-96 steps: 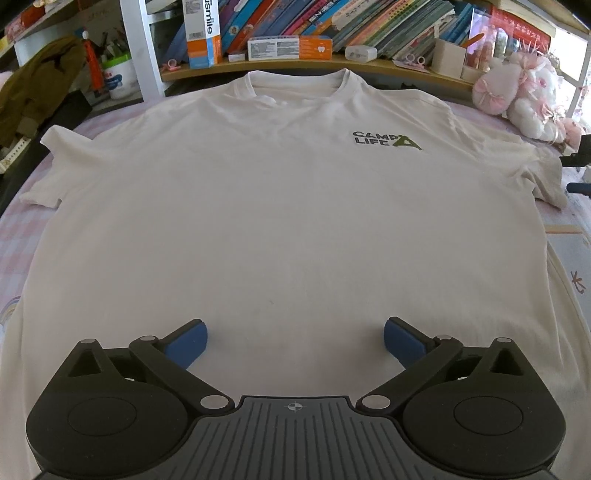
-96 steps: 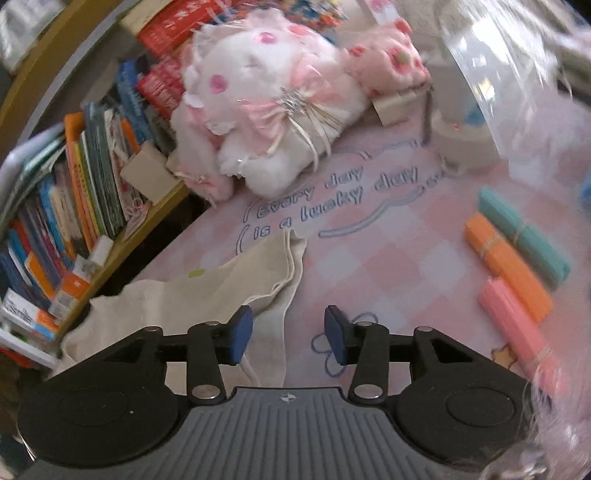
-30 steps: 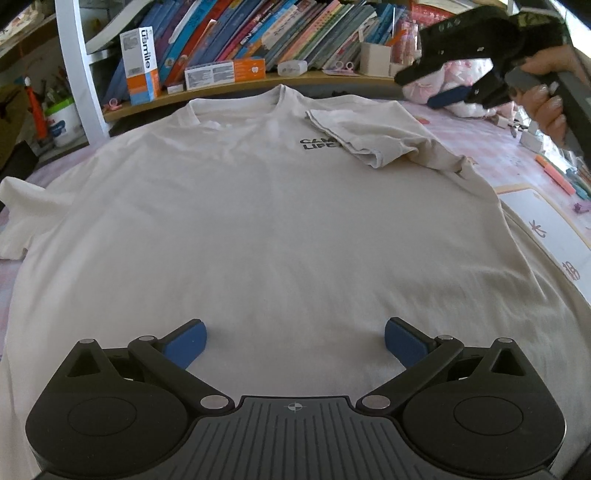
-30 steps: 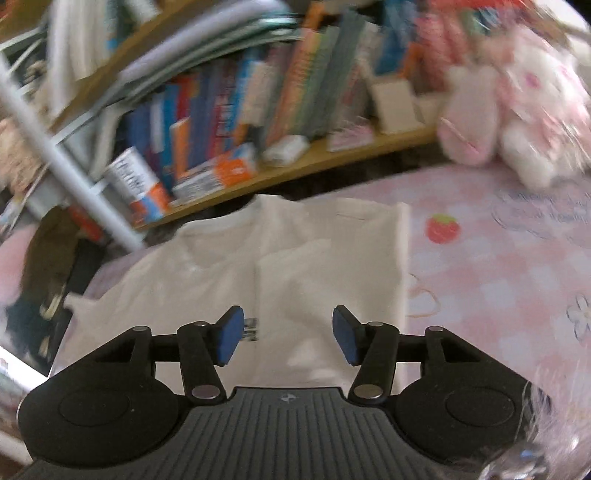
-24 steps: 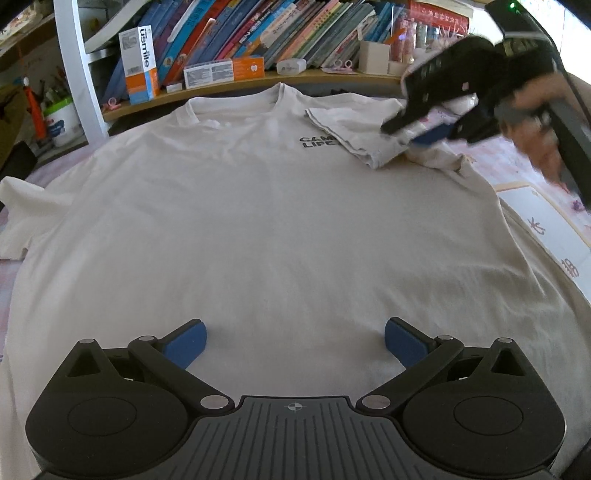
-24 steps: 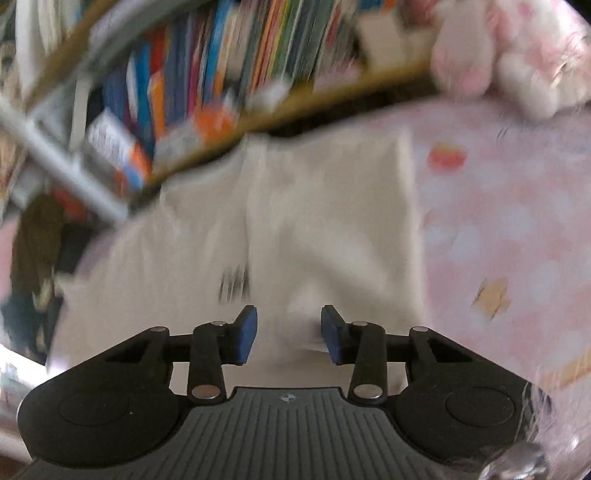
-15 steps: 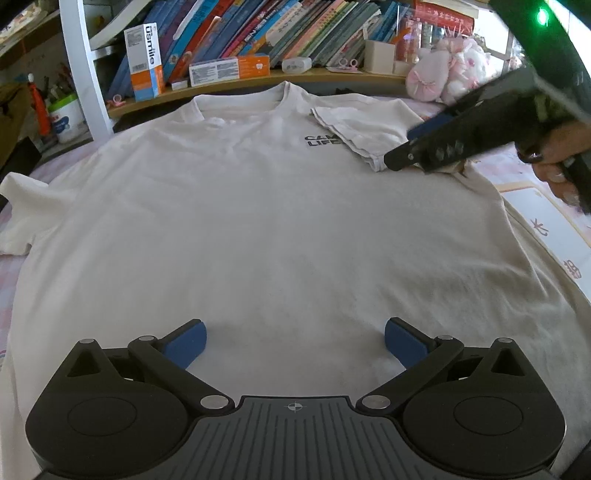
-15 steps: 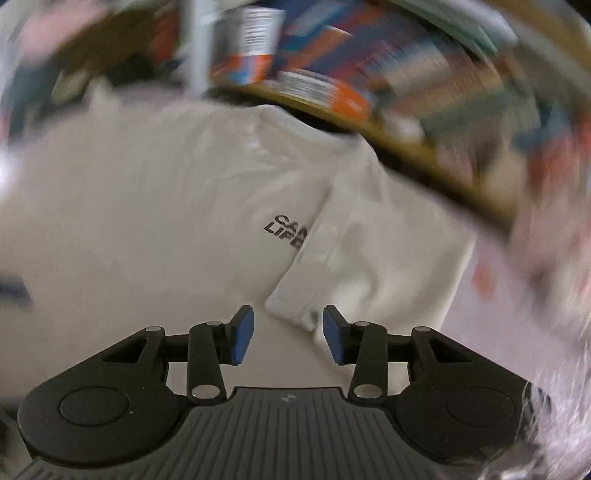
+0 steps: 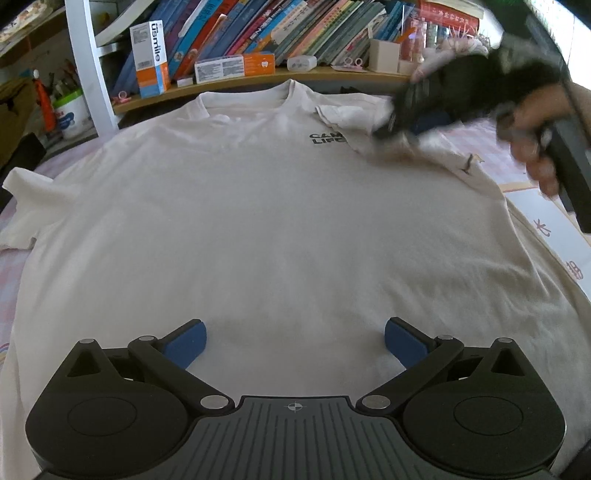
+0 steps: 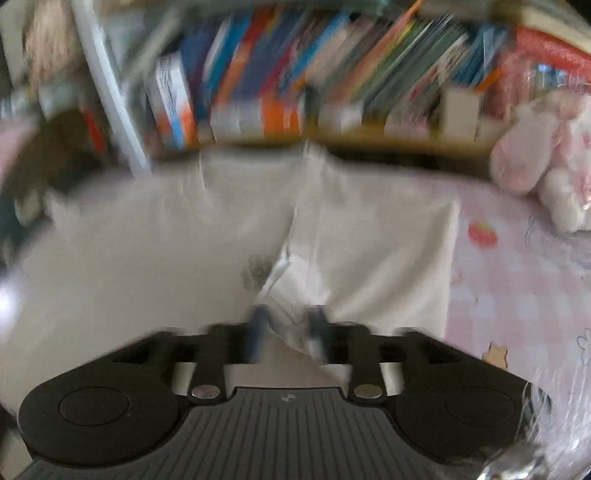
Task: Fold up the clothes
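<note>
Item 1, nearest: left gripper (image 9: 294,341), black frame with blue pads, jaws spread wide and holding nothing, poised low over the lower body of the shirt.

Item 2: cream cotton T-shirt (image 9: 258,206) with a dark chest print, spread face up on a pink checked tablecloth (image 10: 517,295), collar toward the shelf. The sleeve on the right side (image 9: 351,122) lies folded inward over the chest, its hem beside the print; the opposite sleeve (image 9: 22,206) lies out flat.

Item 3: right gripper (image 10: 286,332), black with blue pads, at the lower corner of the folded sleeve. The right wrist view is motion-blurred; fabric sits between the narrowly set fingers, but whether they pinch it cannot be told.

Step in hand, as judged: settling the folded sleeve. To do it well, the crease should run straight from shoulder down the side seam, the hem lie flat without bunching, and the far sleeve be matched to it for symmetry.

Item 4, farthest: curved wooden shelf (image 9: 332,75). Contents: a row of slanted colourful books (image 9: 295,29), an upright orange and white carton (image 9: 151,59), a flat white and orange box (image 9: 232,68), a small cream open box (image 9: 384,55). Beside it, a white tub (image 9: 70,114) of tools and a pink plush toy (image 10: 535,158).
</note>
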